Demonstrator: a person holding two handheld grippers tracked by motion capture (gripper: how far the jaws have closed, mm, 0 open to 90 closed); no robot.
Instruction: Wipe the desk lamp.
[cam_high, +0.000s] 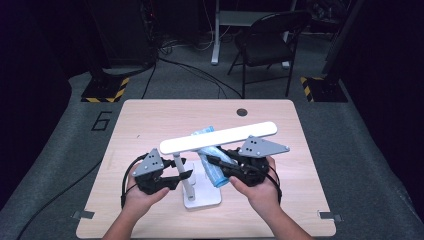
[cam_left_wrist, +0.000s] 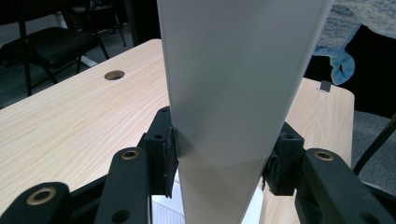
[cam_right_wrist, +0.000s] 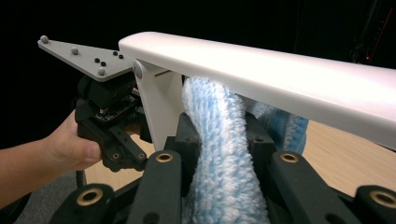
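The left gripper (cam_high: 172, 176) has its jaws about half open and clamped on the upright post of the white desk lamp (cam_high: 220, 136), pads pressed against both flat sides in the left gripper view. That hold is what steadies the lamp; if it slackens, I judge the top-heavy arm could swing or tip the small square base (cam_high: 202, 199) on the wooden table (cam_high: 150, 120).

The lamp stands at the near middle of the table, its long head bar running slantwise above both tools. It looks like smooth, matte plastic, flat-faced with rounded ends, so a pad could slide on it.

To the right, the right gripper (cam_high: 216, 161) is closed as tight as it goes around a fluffy blue-and-white cloth (cam_right_wrist: 219, 154), bunched thick between the jaws and tucked up under the bar just beside the post. The risk there, as I read it, is the soft pile snagging at the hinge (cam_right_wrist: 137, 70) or pushing the head out of line.
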